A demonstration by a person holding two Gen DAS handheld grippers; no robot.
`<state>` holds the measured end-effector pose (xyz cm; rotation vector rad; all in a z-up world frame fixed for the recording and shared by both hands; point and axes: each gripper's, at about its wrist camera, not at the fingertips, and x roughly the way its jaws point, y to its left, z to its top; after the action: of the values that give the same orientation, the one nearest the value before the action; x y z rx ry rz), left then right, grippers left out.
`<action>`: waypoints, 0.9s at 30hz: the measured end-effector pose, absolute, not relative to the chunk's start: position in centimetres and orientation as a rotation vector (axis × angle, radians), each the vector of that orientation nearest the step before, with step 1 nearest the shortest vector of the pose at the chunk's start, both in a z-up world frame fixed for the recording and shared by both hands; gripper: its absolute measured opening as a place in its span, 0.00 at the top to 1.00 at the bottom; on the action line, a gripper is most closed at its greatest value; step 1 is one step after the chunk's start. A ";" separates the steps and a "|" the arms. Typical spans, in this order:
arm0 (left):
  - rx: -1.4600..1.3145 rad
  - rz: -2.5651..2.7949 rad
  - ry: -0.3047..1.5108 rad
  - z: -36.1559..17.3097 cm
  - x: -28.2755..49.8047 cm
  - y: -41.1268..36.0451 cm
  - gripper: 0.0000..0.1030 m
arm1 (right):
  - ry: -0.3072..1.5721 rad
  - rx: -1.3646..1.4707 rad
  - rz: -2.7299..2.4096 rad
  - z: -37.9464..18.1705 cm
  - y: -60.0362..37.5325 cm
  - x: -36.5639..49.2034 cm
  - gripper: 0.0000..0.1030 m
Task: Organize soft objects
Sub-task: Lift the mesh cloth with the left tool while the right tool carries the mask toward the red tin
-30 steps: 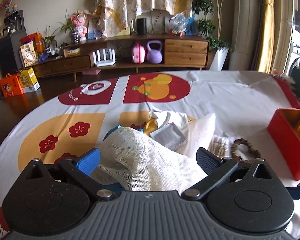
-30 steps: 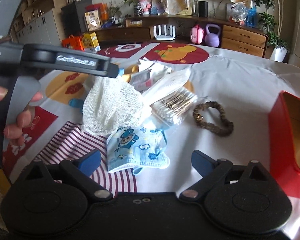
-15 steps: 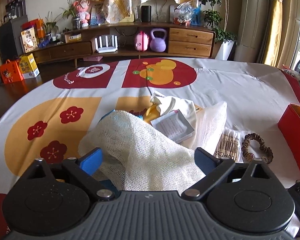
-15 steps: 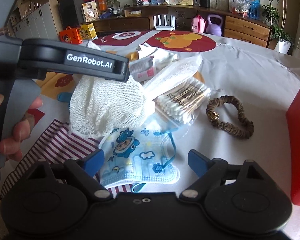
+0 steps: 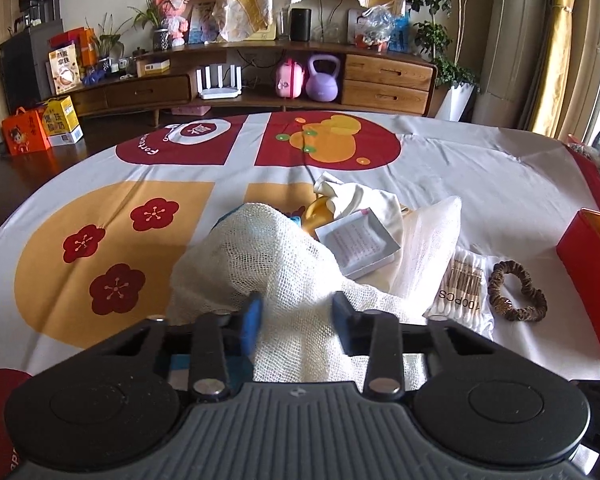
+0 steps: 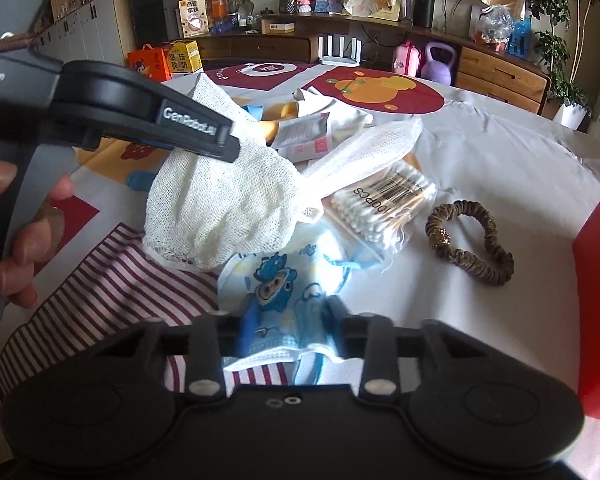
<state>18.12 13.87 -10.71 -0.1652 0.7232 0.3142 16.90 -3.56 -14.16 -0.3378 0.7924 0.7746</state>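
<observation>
Both tools have just been closing since the earlier frames. The left tool [image 5: 296,312] now pinches the white mesh cloth [image 5: 284,264]; the right tool [image 6: 290,322] pinches the blue cartoon mask [image 6: 284,292]. Both items lie mid-desk in a pile, with the mask partly under the cloth.

Desk [image 5: 480,168]: white cover printed with red and yellow panels, plum blossoms and "Fortune". A red box [image 5: 588,280] stands at the right edge.

Room: wooden sideboard [image 5: 384,80], purple kettlebell [image 5: 322,84].

Swab pack [image 6: 380,208] reads "100PCS". The left tool's body reads "GenRobot.AI".
</observation>
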 end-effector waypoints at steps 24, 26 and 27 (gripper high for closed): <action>-0.139 0.150 0.633 -4.9 13.4 11.0 0.87 | 0.783 -0.058 0.715 -7.4 -13.7 15.2 0.94; -0.130 0.129 0.627 -4.3 13.2 10.4 0.87 | 0.772 -0.049 0.708 -6.4 -14.7 15.2 0.94; -0.128 0.119 0.625 -4.0 13.1 10.1 0.87 | 0.765 -0.042 0.704 -5.9 -15.3 15.3 0.94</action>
<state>13.13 10.13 -4.00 -0.1281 0.6252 0.1185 15.26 -15.28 -5.94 -0.0419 0.7646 0.7043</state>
